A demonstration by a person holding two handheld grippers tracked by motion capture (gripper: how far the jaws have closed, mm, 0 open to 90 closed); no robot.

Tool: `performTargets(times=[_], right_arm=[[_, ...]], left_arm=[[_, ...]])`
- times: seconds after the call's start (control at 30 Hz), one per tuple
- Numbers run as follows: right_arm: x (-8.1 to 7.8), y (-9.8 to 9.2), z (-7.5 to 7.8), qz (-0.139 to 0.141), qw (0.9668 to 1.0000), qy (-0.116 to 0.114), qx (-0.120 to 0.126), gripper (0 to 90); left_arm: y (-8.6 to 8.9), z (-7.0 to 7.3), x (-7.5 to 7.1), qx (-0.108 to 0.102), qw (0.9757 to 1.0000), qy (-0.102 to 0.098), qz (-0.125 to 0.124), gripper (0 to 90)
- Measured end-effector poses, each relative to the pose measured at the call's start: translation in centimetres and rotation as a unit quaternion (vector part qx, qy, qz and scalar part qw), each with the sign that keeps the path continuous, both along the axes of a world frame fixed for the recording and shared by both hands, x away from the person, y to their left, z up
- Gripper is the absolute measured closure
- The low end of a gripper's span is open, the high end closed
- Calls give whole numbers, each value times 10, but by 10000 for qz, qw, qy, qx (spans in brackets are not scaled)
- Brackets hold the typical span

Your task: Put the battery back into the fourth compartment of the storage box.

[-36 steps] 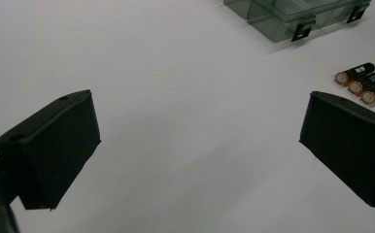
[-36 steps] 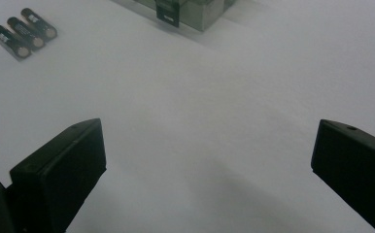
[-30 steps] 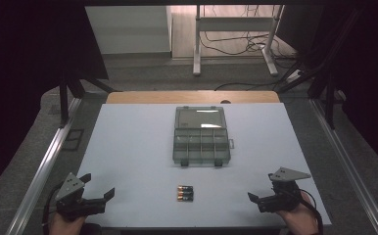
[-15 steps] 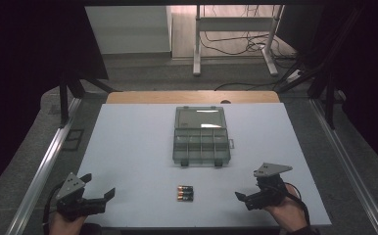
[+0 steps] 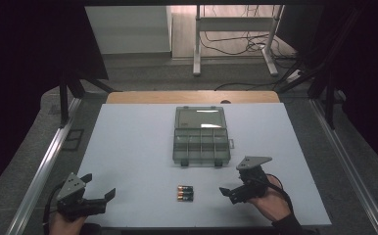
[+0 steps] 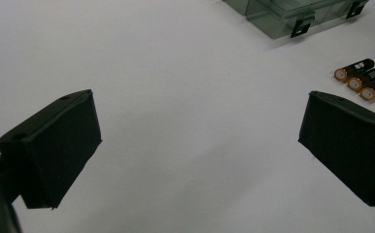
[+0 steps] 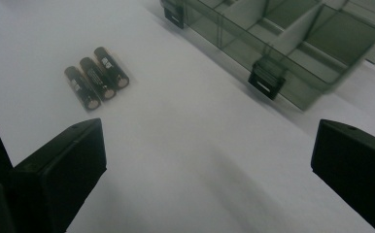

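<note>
Three black and copper batteries (image 5: 185, 193) lie side by side near the front of the white table (image 5: 128, 142); they also show in the left gripper view (image 6: 363, 78) and the right gripper view (image 7: 96, 77). Behind them stands an open, smoky clear compartment box (image 5: 200, 135) with its lid laid back. My right gripper (image 5: 232, 188) is open, just right of the batteries, with its jaws pointing left at them. At the front left corner my left gripper (image 5: 99, 187) is open with nothing between its jaws.
The box (image 7: 292, 48) has several empty divided compartments and black latches on its front wall. A wooden strip (image 5: 192, 97) edges the table's far side, and metal rails (image 5: 45, 161) run along both sides. Beyond is a dark floor with cables and a stand.
My right gripper has moved left and forward from the front right corner toward the batteries. The left gripper has stayed in place.
</note>
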State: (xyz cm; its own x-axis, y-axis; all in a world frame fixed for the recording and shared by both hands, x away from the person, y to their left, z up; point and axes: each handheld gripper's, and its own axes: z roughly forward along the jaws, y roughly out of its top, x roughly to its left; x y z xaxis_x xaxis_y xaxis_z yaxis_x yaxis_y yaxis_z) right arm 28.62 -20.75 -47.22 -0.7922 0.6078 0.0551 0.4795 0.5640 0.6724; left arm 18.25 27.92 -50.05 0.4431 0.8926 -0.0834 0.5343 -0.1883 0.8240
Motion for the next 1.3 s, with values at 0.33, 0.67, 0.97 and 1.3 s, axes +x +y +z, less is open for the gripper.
performTargets(times=[0.33, 0.67, 0.97, 1.3], right_arm=[[12, 30, -1, 220, 9994, 167, -188, 0], [20, 57, -5, 437, 9976, 146, -515, 34], [25, 87, -6, 854, 9936, 316, -675, 206], [31, 118, -15, 1485, 9823, 534, -1008, 482]], left_arm=[[1, 0, 0, -45, 10000, 2, -18, 19], [0, 0, 0, -31, 10000, 4, -38, 19], [0, 0, 0, -22, 10000, -3, -66, 20], [0, 0, 0, -29, 10000, -13, -91, 20]])
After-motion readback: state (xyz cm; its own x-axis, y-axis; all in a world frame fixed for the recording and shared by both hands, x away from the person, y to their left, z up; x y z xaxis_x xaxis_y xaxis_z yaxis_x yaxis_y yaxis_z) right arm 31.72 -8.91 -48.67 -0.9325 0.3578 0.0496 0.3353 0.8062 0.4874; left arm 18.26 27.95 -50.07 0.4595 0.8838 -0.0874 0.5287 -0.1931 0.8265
